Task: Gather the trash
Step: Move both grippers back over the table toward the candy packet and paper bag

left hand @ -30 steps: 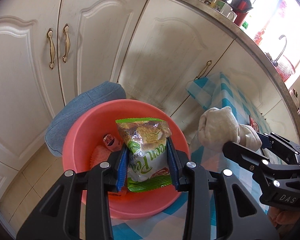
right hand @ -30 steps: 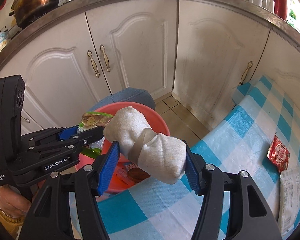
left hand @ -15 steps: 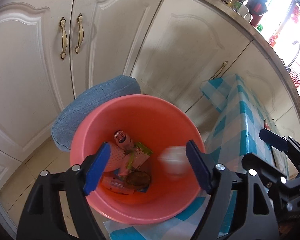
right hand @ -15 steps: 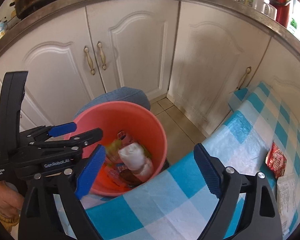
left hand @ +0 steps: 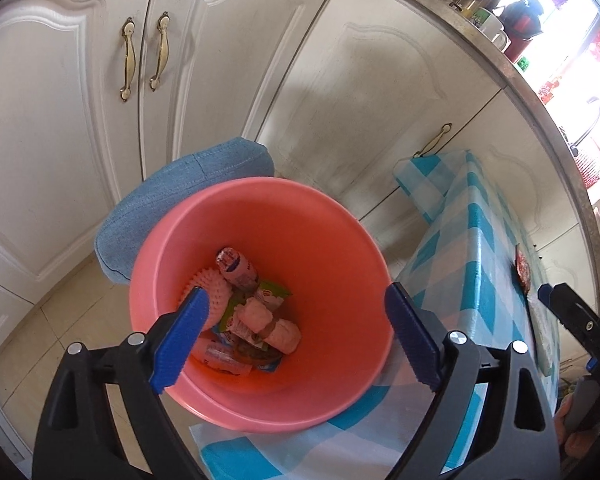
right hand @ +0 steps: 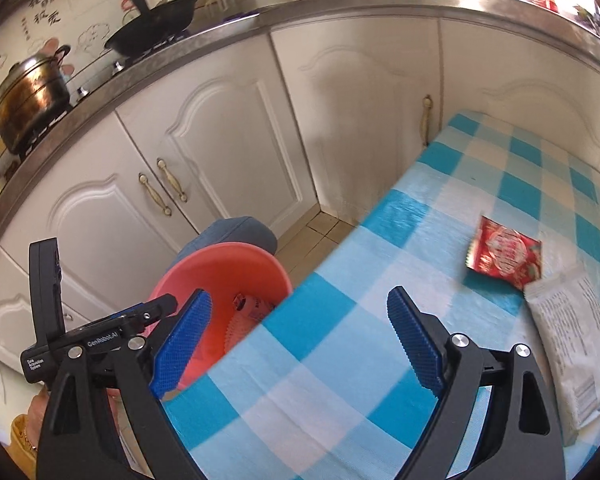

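Both loads have dropped: left gripper (left hand: 296, 338) and right gripper (right hand: 300, 338), jaws just opened, stand spread and empty. Green packet (left hand: 270, 294) and paper wad (left hand: 274, 326) lie in the bucket (left hand: 340, 240); beyond, red wrapper (right hand: 504, 254) and white pouch (right hand: 572, 348) remain on the table (right hand: 340, 360).

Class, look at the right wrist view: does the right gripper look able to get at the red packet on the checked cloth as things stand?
Probably yes. The right gripper is open and empty, and only bare cloth lies between it and the red packet, which lies flat beside a white bag.
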A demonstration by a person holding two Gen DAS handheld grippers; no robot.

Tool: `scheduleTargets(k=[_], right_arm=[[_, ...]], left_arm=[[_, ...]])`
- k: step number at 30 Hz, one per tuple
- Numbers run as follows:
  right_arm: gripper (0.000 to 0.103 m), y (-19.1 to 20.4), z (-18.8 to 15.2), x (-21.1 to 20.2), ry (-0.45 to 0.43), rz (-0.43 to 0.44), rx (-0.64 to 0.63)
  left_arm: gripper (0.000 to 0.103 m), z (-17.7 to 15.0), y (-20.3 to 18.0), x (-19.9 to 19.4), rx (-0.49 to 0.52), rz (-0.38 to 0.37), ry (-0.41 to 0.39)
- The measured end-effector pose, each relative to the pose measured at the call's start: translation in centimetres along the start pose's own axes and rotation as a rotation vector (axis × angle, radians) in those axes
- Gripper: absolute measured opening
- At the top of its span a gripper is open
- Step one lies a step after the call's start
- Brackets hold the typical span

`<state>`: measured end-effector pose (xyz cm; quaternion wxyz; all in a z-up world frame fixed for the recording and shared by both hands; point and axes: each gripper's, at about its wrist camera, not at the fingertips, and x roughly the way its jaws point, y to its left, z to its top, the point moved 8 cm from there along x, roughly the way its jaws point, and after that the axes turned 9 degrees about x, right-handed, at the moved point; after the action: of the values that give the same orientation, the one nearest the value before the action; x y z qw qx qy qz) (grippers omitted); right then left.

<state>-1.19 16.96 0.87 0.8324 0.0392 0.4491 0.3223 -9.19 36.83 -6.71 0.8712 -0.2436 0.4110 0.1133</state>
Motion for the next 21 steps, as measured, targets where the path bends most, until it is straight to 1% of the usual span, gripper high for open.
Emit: scheduleTargets(k=[5,9,12,14,16,17,21], right_arm=[[0.089,-2.6,-0.4,-1.3,-0.013,0.028,0.072],[0.09,-4.6,-0.7,-2.8,-0.05,0.053,0.126],[0.091,-6.0,-0.9,-4.2,-0.096,0.091,0.17],[0.091,-7.0,-1.0,-5.1,-0.134,0.106,0.193],[0.092,-8.0,-1.1,-5.8,-0.168,0.12,0.214],[0.097,-8.6,-1.1,-6.2,-0.183,0.128,0.229],[0.098,-10.6,-1.2,-7.8,-0.248,0.199,0.294]], left_arm=[[0.09,0.2,-1.6,-0.7,0.005,-0.057,-0.023],[0.09,0.6,-3.0,-1.5,0.02,-0.086,-0.072],[0.09,0.8,-4.1,-2.3,0.039,-0.104,-0.114],[0.09,0.7,-5.0,-2.6,0.058,-0.106,-0.127],[0.09,0.7,-5.9,-2.8,0.084,-0.111,-0.129],[0.09,0.6,-6.4,-3.0,0.096,-0.116,-0.13],[0.09,0.4,-8.3,-3.6,0.154,-0.121,-0.135]])
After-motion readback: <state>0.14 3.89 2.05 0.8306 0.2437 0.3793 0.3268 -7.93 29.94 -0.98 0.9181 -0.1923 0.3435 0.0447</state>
